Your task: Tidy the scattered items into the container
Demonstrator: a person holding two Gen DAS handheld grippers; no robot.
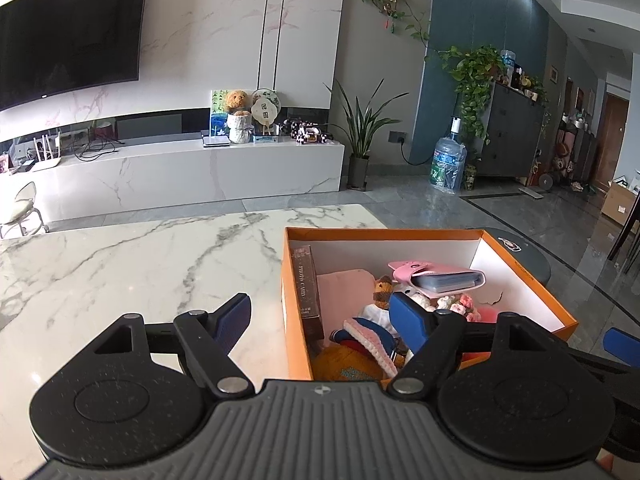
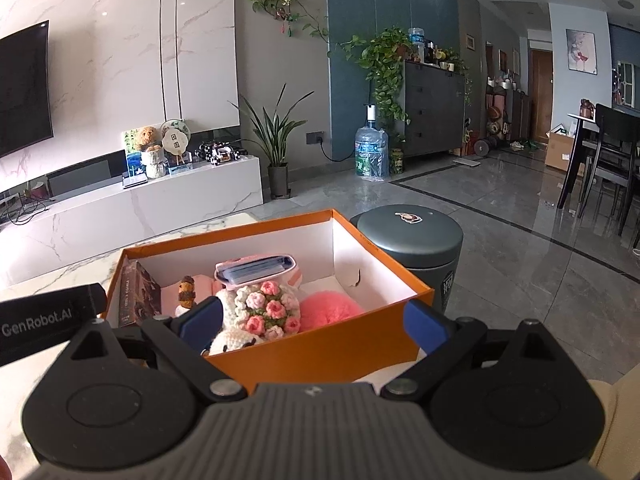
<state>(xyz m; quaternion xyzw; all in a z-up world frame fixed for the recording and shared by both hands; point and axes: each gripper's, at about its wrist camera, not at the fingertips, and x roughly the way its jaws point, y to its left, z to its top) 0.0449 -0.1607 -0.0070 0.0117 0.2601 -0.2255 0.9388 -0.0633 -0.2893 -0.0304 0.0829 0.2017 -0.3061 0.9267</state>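
An orange box [image 1: 294, 320] with a white inside stands at the right end of the marble table [image 1: 120, 264]. It holds a dark photo-card box [image 1: 306, 292], a pink card wallet [image 1: 436, 276], crocheted toys [image 1: 372, 340] and a pink fluffy item. My left gripper [image 1: 320, 320] is open and empty, straddling the box's left wall at the near corner. In the right wrist view the box [image 2: 320, 344] shows the crocheted flower toy [image 2: 268, 308], wallet [image 2: 256, 270] and pink fluff [image 2: 330, 306]. My right gripper [image 2: 312, 324] is open and empty over the box's near wall.
A dark round bin [image 2: 412, 240] stands just beyond the box on the right, off the table. Grey tiled floor [image 2: 500, 240] lies to the right. A white TV bench [image 1: 192, 172] and a potted plant [image 1: 360, 140] are behind the table.
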